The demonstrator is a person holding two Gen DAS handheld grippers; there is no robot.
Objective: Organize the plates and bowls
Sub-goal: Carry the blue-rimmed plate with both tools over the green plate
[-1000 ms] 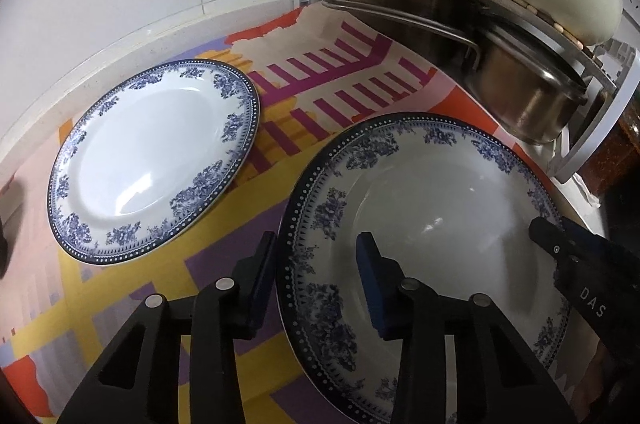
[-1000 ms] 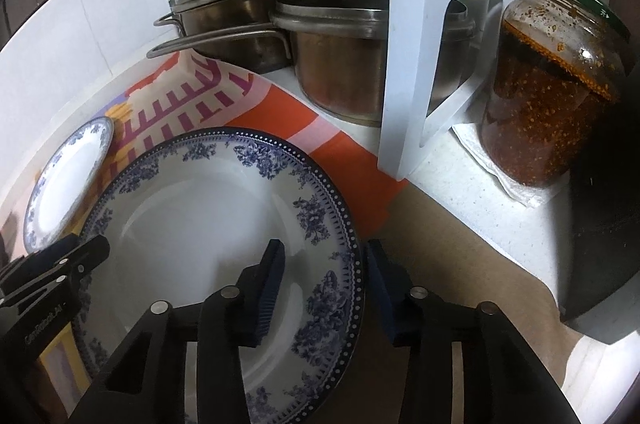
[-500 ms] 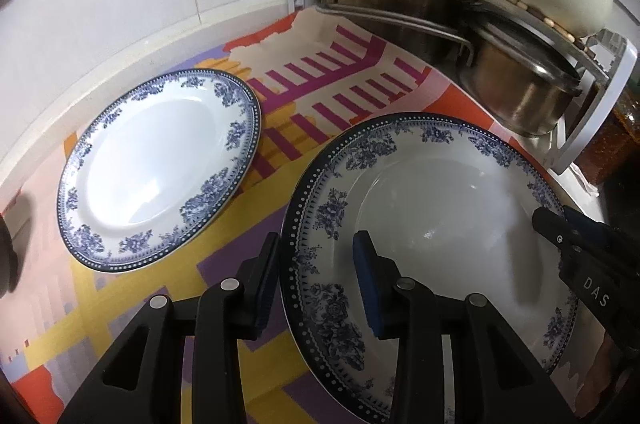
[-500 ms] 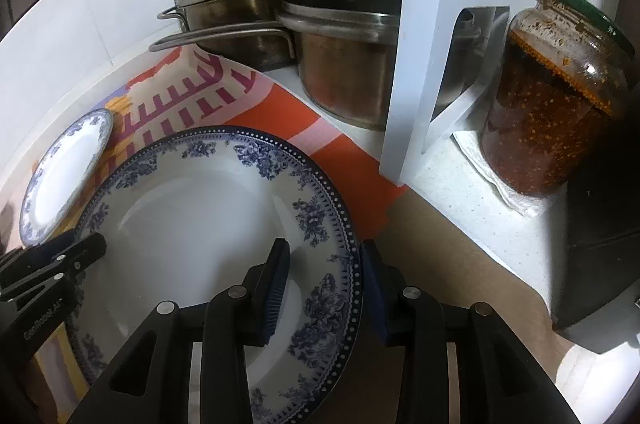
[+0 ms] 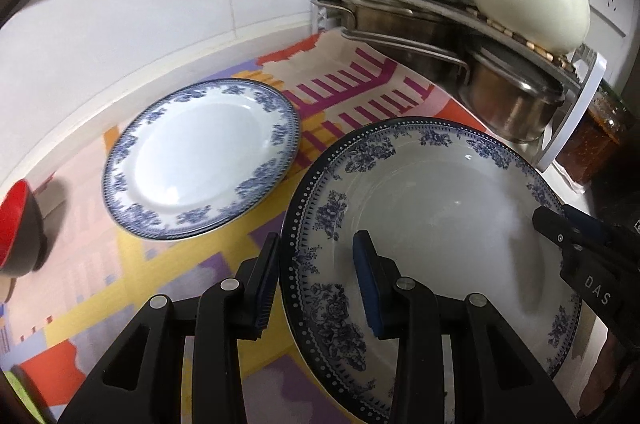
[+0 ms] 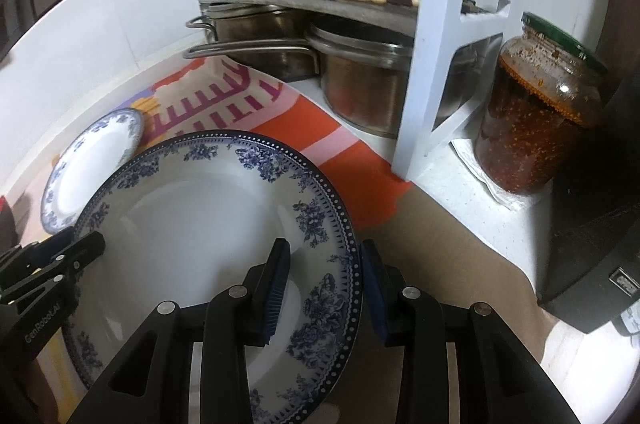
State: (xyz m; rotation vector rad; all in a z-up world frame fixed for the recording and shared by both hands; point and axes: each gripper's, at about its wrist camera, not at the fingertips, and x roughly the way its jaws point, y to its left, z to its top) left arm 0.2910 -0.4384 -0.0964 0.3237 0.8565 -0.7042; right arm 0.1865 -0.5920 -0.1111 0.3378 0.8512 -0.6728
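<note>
Two handheld grippers grip one large blue-and-white plate (image 5: 432,208) from opposite sides. The left gripper (image 5: 316,280) has its jaws narrowed onto the plate's left rim, one pad beneath the rim and the other on the upper face, over the floral border. The right gripper (image 6: 324,288) clamps the opposite rim the same way, one pad on the plate's face and one outside the edge. In the left wrist view the right gripper's black tip shows at the plate's far right edge; in the right wrist view the left gripper's tip shows at the plate's far left edge.

The plate sits tilted between the two sets of jaws, above a brightly patterned cloth (image 5: 168,288) in yellow, purple, orange and magenta that covers the surface.

To the left of the left jaws and further away, a second, smaller blue-and-white plate (image 5: 200,160) lies flat on the cloth, near but apart from the held plate. Further left, at the picture's edge, stands a dark bowl with a red inside (image 5: 20,228).

Beyond the held plate, against the white tiled wall, a rack (image 6: 432,72) holds steel pots (image 5: 512,104) below and a cream-coloured kettle (image 5: 528,0) on top. To the right of the rack, well beyond the right jaws, stands a glass jar of reddish-brown paste (image 6: 536,120) with a green lid, on a folded paper towel.
</note>
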